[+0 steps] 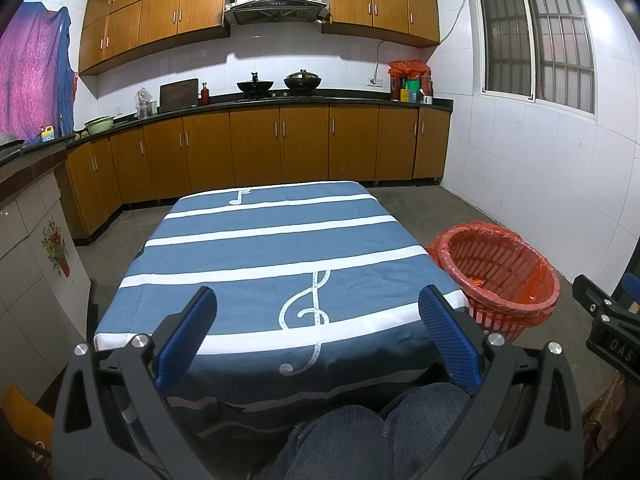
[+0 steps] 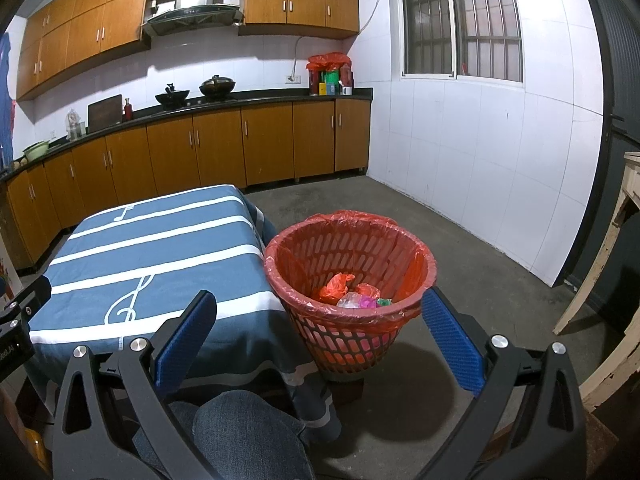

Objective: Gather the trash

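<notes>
A red basket bin [image 2: 348, 248] lined with a red plastic bag stands on the floor just right of the table; the left wrist view shows the same bin [image 1: 496, 264] at the table's right edge. Inside lie crumpled wrappers and bits of plastic [image 2: 352, 292], red, clear, pink and green. My left gripper [image 1: 318, 300] hangs open over the near part of the table, nothing between its blue pads. My right gripper [image 2: 320, 304] is open too, held in front of the bin's near rim and empty. The table [image 1: 256, 248] wears a blue cloth with white stripes and music notes; no loose trash shows on it.
A person's knees in jeans [image 1: 360, 432] sit under the table's near edge. Wooden kitchen cabinets [image 1: 256, 144] and a dark counter with woks run along the back wall. A worn cream wooden piece [image 2: 612, 280] stands at the right. Bare concrete floor [image 2: 460, 240] lies beyond the bin.
</notes>
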Tool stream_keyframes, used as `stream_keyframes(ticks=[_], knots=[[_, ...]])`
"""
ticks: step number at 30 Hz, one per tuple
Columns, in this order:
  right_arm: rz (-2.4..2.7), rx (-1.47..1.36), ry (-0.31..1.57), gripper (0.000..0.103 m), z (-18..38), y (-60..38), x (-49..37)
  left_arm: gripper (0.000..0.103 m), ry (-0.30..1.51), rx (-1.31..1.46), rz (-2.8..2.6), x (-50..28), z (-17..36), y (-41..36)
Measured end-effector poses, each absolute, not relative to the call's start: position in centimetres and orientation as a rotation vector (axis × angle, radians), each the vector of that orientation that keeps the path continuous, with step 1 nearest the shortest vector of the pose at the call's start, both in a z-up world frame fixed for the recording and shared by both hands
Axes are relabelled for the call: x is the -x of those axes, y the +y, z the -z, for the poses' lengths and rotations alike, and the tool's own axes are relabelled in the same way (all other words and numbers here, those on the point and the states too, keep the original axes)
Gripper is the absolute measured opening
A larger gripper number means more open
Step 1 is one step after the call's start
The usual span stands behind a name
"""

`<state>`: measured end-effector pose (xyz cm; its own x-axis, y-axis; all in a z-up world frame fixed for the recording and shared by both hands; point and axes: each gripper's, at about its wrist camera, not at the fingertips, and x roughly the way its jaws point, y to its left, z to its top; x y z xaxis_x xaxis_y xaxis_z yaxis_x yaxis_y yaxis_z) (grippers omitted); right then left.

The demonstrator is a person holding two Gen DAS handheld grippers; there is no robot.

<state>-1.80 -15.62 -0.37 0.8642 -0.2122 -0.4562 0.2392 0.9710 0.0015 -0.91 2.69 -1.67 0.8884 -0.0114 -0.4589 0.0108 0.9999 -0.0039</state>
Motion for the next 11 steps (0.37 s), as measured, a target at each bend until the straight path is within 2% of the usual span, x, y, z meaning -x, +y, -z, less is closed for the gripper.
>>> stream_keyframes(ticks=[11], knots=[[0.236,-0.060,0.472,0.101,0.27,-15.67,1.80,0.099,0.482,0.002,0.012,0.82,1.80,2.65]])
